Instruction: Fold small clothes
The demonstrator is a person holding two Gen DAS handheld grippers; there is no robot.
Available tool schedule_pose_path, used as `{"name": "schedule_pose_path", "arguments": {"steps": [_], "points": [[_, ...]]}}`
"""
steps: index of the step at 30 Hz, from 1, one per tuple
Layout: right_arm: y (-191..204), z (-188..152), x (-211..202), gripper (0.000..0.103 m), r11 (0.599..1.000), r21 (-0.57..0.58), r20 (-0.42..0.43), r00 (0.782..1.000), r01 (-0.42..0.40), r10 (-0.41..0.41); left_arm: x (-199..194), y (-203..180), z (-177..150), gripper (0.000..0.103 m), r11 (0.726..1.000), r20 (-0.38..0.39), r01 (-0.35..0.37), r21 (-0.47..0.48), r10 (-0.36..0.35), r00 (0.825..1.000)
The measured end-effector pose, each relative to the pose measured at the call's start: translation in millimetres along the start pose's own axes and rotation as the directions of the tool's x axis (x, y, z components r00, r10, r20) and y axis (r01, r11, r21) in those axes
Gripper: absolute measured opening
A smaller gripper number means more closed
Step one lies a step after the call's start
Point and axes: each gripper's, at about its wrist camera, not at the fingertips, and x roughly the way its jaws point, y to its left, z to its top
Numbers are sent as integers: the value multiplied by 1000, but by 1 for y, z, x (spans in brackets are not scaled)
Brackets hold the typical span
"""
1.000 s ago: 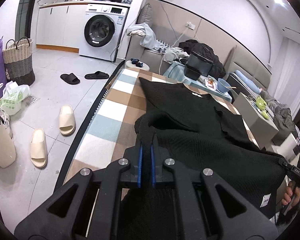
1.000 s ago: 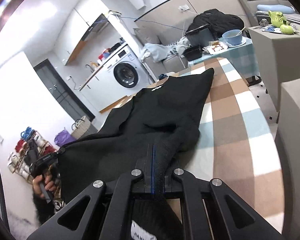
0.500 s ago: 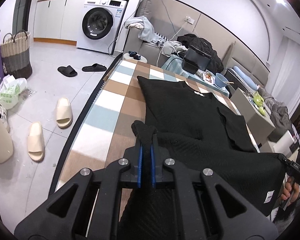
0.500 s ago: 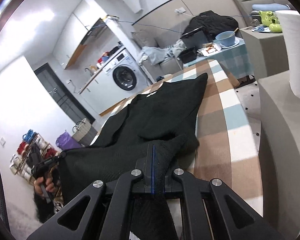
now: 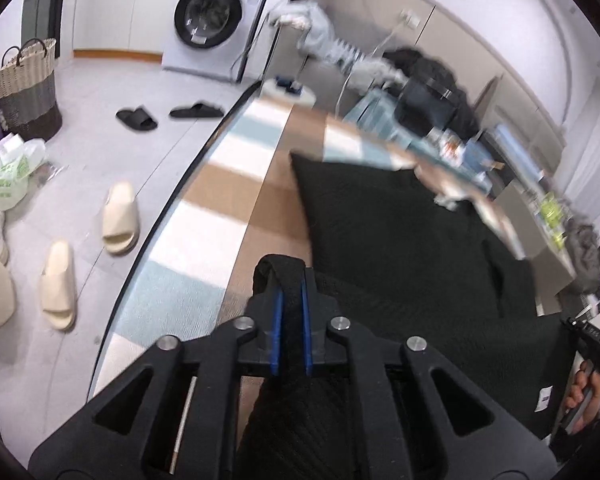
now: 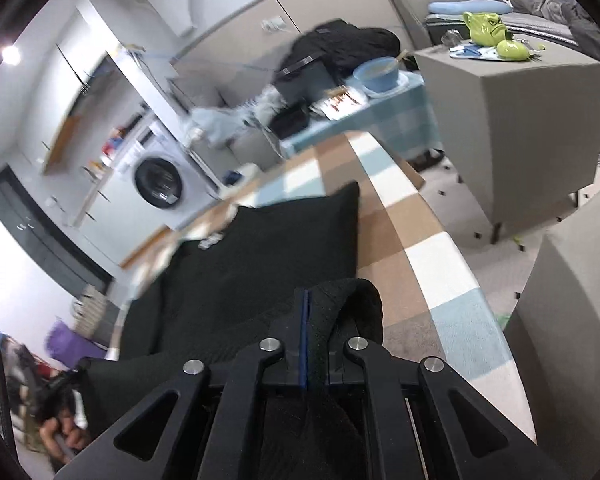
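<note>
A black knit garment [image 5: 400,236] lies spread on the checked table [image 5: 228,200]. My left gripper [image 5: 291,300] is shut on a bunched corner of the garment at its near left edge and holds it lifted above the table. My right gripper [image 6: 306,308] is shut on the near right corner of the same garment [image 6: 268,248], also lifted. The near hem hangs stretched between the two grippers. The far part with the white neck label [image 6: 212,240] lies flat on the table [image 6: 420,248].
Left of the table the floor holds cream slippers [image 5: 120,220], black slippers [image 5: 136,118], a woven basket [image 5: 24,88] and a washing machine [image 5: 212,16]. Beyond the far end stands a cluttered side table with a blue bowl [image 6: 378,74]. A grey cabinet [image 6: 508,120] stands to the right.
Both grippers have carried the garment's near corners forward and upward over the table, so the near hem has moved toward the far end. Both views are blurred by this motion.
</note>
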Motion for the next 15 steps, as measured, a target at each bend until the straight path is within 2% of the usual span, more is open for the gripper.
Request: {"name": "schedule_pose_path", "arguments": {"steps": [1,2,3,4,5,6,11,13,15], "points": [[0,-1,6,21,1000,-10,-25,999,21,-21,4,0,-2,8,1000,-16,-13,3,13,1000],[0,-2,11,28,999,-17,-54,998,40,-41,4,-1,-5,16,1000,-27,-21,12,21,999],[-2,-5,13,43,999,-19,-75,996,46,-47,4,-1,-8,28,1000,-33,-21,17,22,999],[-6,-9,12,52,999,-17,-83,996,38,-39,5,-1,-10,35,1000,-35,-16,21,17,999],[-9,-13,10,55,999,-23,-90,995,34,-36,4,-2,-13,47,1000,-37,-5,28,6,999],[-11,-17,9,56,998,-40,-109,993,37,-41,5,-4,-16,50,999,-39,5,38,-4,999],[-16,-31,16,56,997,-73,-172,985,8,-20,26,-16,-27,50,996,-85,-15,86,22,996],[-12,-34,24,56,995,-98,-184,982,27,-45,33,-19,-29,48,996,-92,-13,87,21,996],[-6,-35,28,56,993,-113,-178,983,30,-50,37,-21,-30,36,996,-92,0,84,7,996]]}}
